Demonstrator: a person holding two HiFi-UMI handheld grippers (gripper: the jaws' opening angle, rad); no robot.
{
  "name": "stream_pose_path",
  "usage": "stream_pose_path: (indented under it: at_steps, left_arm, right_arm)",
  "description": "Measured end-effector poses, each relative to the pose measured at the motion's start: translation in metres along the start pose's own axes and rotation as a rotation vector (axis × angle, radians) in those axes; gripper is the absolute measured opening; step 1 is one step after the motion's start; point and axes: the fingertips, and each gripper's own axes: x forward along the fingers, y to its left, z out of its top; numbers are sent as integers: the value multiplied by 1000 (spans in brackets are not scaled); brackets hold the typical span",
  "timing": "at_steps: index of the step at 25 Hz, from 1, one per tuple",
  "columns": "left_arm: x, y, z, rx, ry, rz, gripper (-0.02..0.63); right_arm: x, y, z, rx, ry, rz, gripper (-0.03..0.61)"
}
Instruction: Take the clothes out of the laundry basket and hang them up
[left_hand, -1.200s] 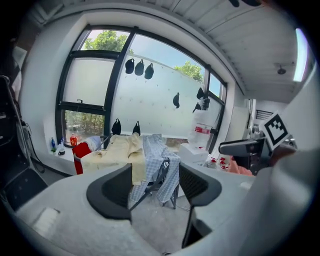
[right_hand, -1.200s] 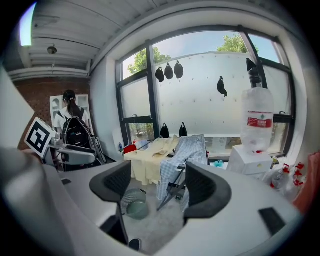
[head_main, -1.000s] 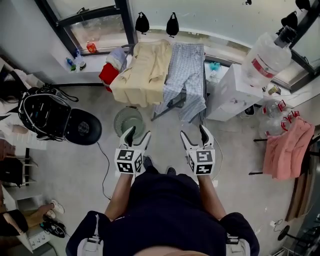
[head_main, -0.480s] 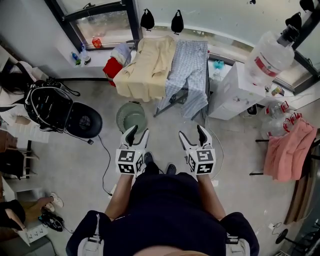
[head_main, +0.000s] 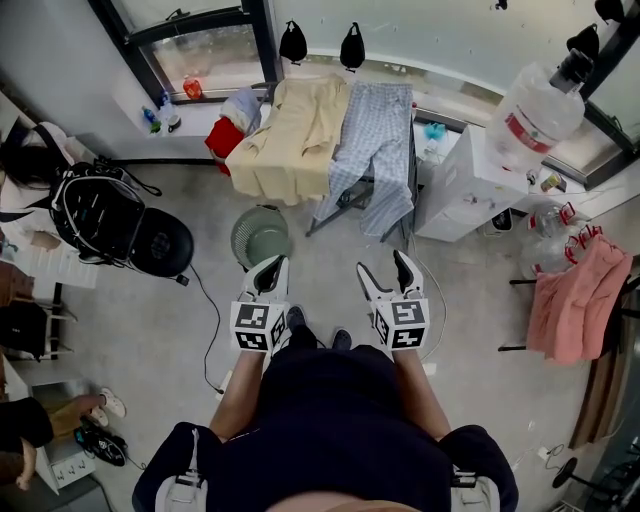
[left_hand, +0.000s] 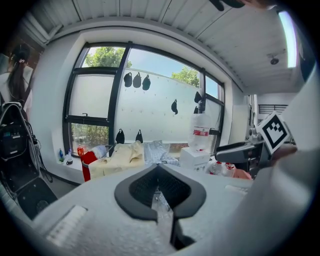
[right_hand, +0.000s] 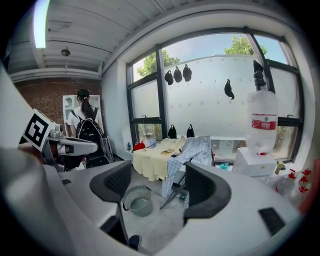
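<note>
Before reaching down, check laundry basket (head_main: 262, 237) first: round, grey-green, on floor just beyond left gripper (head_main: 268, 268), near the rack's legs. Looks empty, bare bottom and slotted wall only, same in right gripper view. Judged: unloading done or nearly done. If finding more inside, approach from above with jaws spread, pinch a thick fold, lift clear of rim, avoid dragging basket along.

Left gripper pressed together, just closed on nothing; needs reopening before any grab. Right gripper (head_main: 384, 268) spread, empty, level with left, apart from basket.

Drying rack (head_main: 413, 150) farther off by window: yellow garment (head_main: 285, 140) draped on left, blue checked garment (head_main: 375, 140) on right, side by side and touching. Worth pulling both flatter over the rail to stop sliding.

Pink garment (head_main: 575, 300) on separate stand far right. Red tub or bag (head_main: 220, 142), cannot tell which, left of rack, pale cloth (head_main: 240, 105) on top. Large clear bottle (head_main: 530, 115) on white cabinet (head_main: 465, 195), fill unclear.
</note>
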Motion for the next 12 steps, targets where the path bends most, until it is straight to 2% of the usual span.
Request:
stream_pose_path:
  at_steps: [2, 4, 6, 8, 9, 12]
  left_arm:
    - [0, 1, 1, 1, -1, 1, 23]
    - [2, 1, 2, 3, 0, -1, 23]
    - [2, 1, 2, 2, 0, -2, 23]
    - [2, 0, 3, -1, -1, -3, 23]
    - [3, 0, 3, -5, -1, -4, 24]
    - [3, 0, 2, -10, 3, -4, 23]
  right_arm:
    - [-1, -2, 2, -4, -6, -8, 336]
    - [-2, -5, 5, -2, -17, -24, 304]
    - [-5, -10, 8, -12, -38, -55, 219]
    - [-9, -13, 12, -34, -57, -77, 62]
    - [-11, -13, 13, -38, -62, -80, 17]
    - [-11, -13, 14, -48, -61, -82, 3]
